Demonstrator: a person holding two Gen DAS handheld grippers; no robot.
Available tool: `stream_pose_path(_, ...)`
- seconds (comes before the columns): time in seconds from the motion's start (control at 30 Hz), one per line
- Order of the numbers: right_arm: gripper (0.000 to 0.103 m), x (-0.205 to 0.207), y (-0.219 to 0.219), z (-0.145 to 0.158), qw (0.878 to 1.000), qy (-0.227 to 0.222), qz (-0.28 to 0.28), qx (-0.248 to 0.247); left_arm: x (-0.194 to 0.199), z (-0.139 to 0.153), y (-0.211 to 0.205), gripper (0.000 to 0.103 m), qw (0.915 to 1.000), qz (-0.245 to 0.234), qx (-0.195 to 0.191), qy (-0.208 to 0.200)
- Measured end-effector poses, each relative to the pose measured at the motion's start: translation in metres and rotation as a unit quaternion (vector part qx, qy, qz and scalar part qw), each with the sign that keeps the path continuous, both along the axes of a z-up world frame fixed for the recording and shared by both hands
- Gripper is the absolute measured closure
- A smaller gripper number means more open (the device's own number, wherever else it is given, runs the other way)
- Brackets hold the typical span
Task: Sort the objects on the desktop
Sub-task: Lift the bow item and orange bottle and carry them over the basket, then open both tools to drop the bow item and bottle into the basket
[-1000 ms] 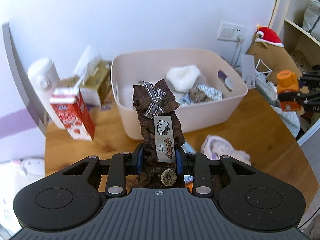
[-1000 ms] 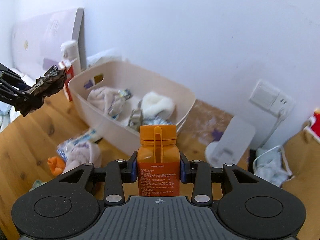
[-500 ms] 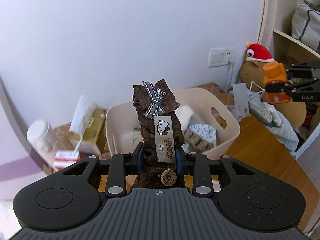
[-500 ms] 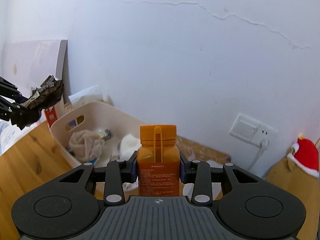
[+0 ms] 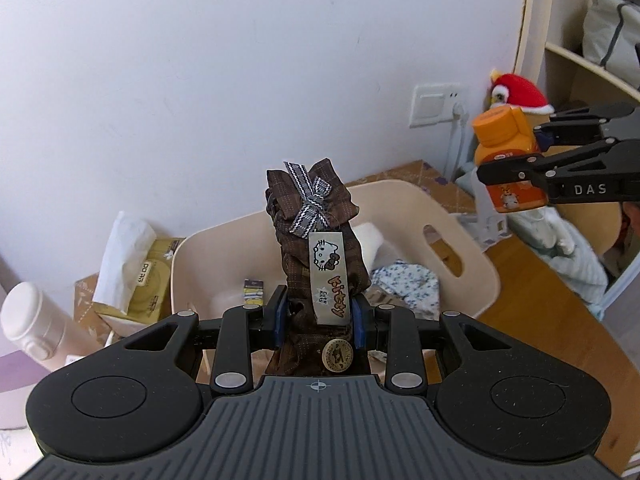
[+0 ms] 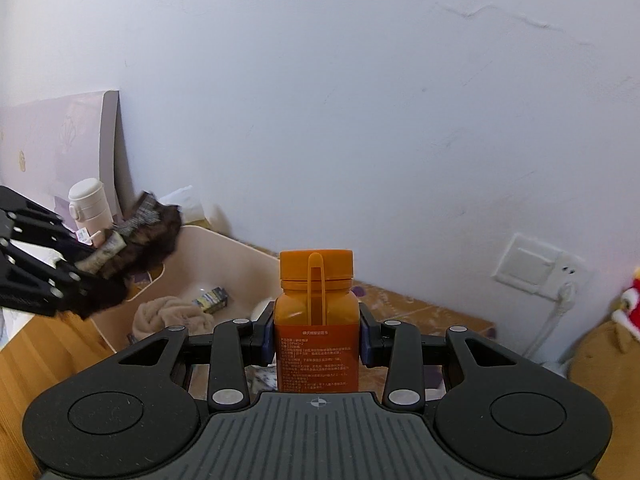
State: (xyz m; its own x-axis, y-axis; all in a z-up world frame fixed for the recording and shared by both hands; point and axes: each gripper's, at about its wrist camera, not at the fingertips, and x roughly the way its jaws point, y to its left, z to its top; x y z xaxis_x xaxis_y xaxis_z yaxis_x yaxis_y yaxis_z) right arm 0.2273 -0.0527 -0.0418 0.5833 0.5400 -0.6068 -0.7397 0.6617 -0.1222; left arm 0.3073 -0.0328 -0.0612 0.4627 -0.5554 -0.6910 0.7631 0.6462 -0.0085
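Observation:
My left gripper (image 5: 318, 322) is shut on a brown plaid fabric pouch (image 5: 316, 240) with a striped bow and a cat label, held upright above the near side of the beige storage bin (image 5: 472, 264). My right gripper (image 6: 317, 340) is shut on an orange bottle (image 6: 316, 320) with an orange cap, held in the air to the right of the bin (image 6: 224, 256). From the left wrist, the orange bottle (image 5: 506, 152) hangs at the right in the other gripper (image 5: 516, 160). From the right wrist, the pouch (image 6: 140, 236) shows blurred at the left.
The bin holds a beige cloth (image 6: 172, 316), a floral cloth (image 5: 404, 280), a white fluffy item and a small box (image 6: 212, 298). A tissue box (image 5: 140, 280) and white flask (image 5: 32, 328) stand left of it. A plush toy with red hat (image 5: 520, 92), wall socket (image 5: 436, 104) and shelf are on the right.
Both grippers have risen and moved toward the wall with their loads; the bin now sits lower in both views. The right gripper with the bottle has come closer to the left one.

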Motion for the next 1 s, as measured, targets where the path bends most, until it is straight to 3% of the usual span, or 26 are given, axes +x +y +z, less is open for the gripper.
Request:
stream_pose_path(0.33, 0.067, 0.018, 0.040, -0.045, 0.998, 0.055, 0.008, -0.021, 0.029, -0.045, -0.014, 0.072, 0.9989, 0.024, 0.033, 0.022)
stream_pose_path(0.63, 0.067, 0.028, 0.059, -0.084, 0.993, 0.104, 0.014, -0.056, 0.042, -0.070, -0.019, 0.071, 0.9958, 0.027, 0.059, 0.064)
stream_pose_path(0.8, 0.066, 0.031, 0.056, -0.096, 0.989, 0.141, 0.014, -0.051, 0.039, -0.075, -0.020, 0.070, 0.9950, 0.016, 0.066, 0.074)
stream_pose_path(0.87, 0.055, 0.031, 0.052, -0.097, 0.988, 0.144, 0.014, -0.054, 0.038, -0.075, -0.020, 0.064, 0.9949, 0.024, 0.066, 0.072)
stream_pose_path(0.93, 0.047, 0.029, 0.051, -0.093, 0.989, 0.140, 0.015, -0.049, 0.035, -0.072, -0.018, 0.044, 0.9959, 0.032, 0.054, 0.065)
stream_pose_path(1.0, 0.039, 0.026, 0.049, -0.087, 0.991, 0.127, 0.016, -0.049, 0.031, -0.067, -0.016, 0.032, 0.9967, 0.044, 0.041, 0.056)
